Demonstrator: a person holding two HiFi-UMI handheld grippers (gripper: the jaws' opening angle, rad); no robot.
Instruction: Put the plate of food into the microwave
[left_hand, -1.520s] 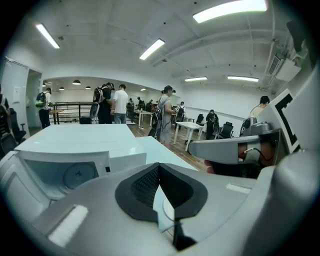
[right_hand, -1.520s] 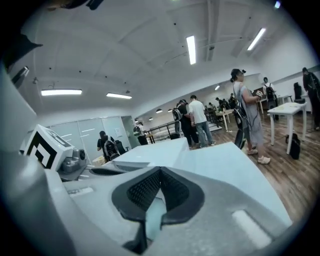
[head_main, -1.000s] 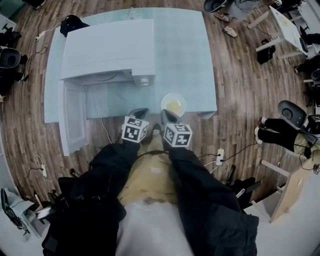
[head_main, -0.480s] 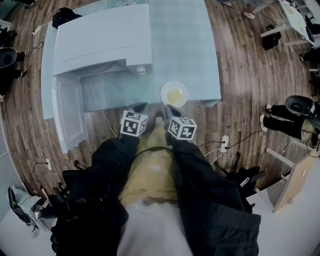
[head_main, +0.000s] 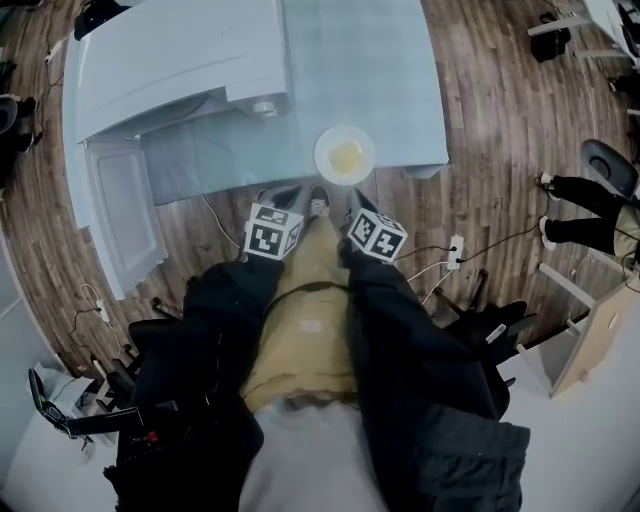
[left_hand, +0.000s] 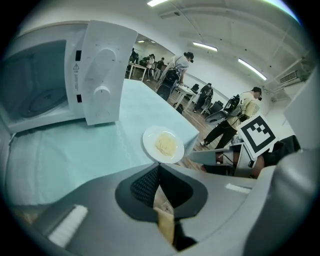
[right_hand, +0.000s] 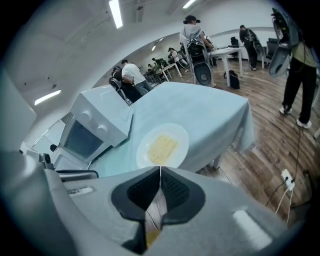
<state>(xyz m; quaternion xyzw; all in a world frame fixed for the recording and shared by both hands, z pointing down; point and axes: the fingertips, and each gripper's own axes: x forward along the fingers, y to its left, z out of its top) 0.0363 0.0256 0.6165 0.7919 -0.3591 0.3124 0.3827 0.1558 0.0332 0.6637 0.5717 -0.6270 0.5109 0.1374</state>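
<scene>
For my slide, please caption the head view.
Left gripper and right gripper, both shut, near the plate of food; microwave open.

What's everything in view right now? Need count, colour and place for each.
microwave: one, white, left part of the table, door open
plate: one, white, near the table's front edge, right of the microwave
food: one portion, yellow, on the plate
table: one, pale blue cloth, on the wooden floor
power strip: one, white, on the floor to the right
people: several, at desks in the background
left gripper: one, grey, jaws together, empty, short of the plate
right gripper: one, grey, jaws together, empty, short of the plate
</scene>
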